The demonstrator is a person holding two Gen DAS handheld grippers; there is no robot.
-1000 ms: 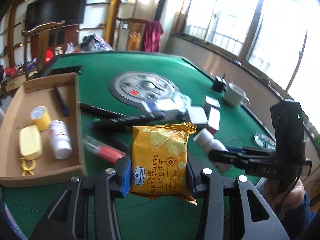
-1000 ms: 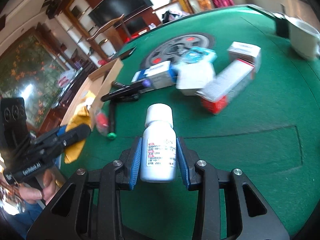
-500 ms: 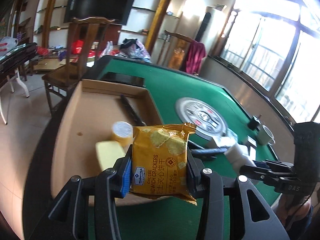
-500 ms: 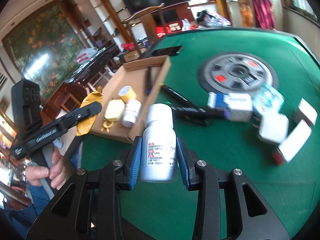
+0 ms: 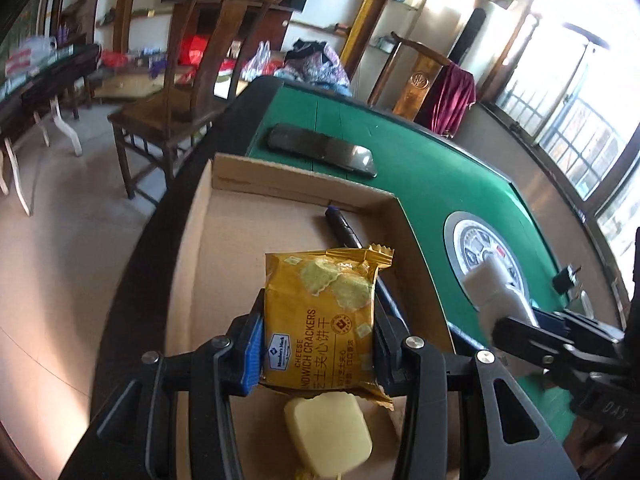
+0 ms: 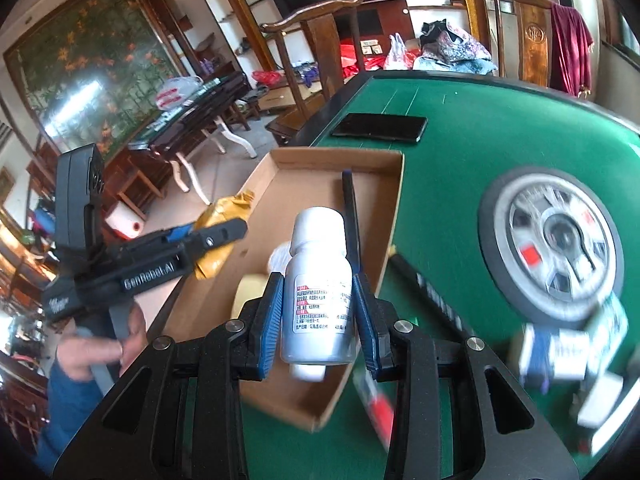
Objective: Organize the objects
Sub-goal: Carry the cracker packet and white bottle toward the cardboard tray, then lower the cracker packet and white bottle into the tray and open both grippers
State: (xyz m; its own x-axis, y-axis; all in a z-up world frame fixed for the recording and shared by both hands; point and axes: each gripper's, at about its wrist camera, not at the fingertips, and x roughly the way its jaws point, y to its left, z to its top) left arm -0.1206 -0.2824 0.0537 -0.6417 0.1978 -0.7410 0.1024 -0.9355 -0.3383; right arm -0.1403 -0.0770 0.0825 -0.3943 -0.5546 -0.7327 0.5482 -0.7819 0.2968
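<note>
My left gripper (image 5: 318, 340) is shut on a yellow cheese cracker packet (image 5: 320, 320) and holds it above the cardboard tray (image 5: 224, 248). My right gripper (image 6: 316, 312) is shut on a white pill bottle (image 6: 318, 288) and holds it over the tray's near right part (image 6: 288, 400). In the tray lie a black pen (image 5: 344, 232) and a pale yellow block (image 5: 328, 436). The right gripper with its bottle also shows in the left wrist view (image 5: 496, 300). The left gripper with the packet shows in the right wrist view (image 6: 220, 236).
A black phone (image 6: 380, 128) lies on the green table (image 6: 480, 128) behind the tray. A round grey disc (image 6: 556, 240) sits to the right, with black markers (image 6: 424, 284) and blurred boxes (image 6: 560, 352) near it. A wooden chair (image 5: 192, 72) stands beyond the table's left edge.
Both grippers have swung left from the pile of objects to over the cardboard tray, each still holding its object. The tray now fills the near view.
</note>
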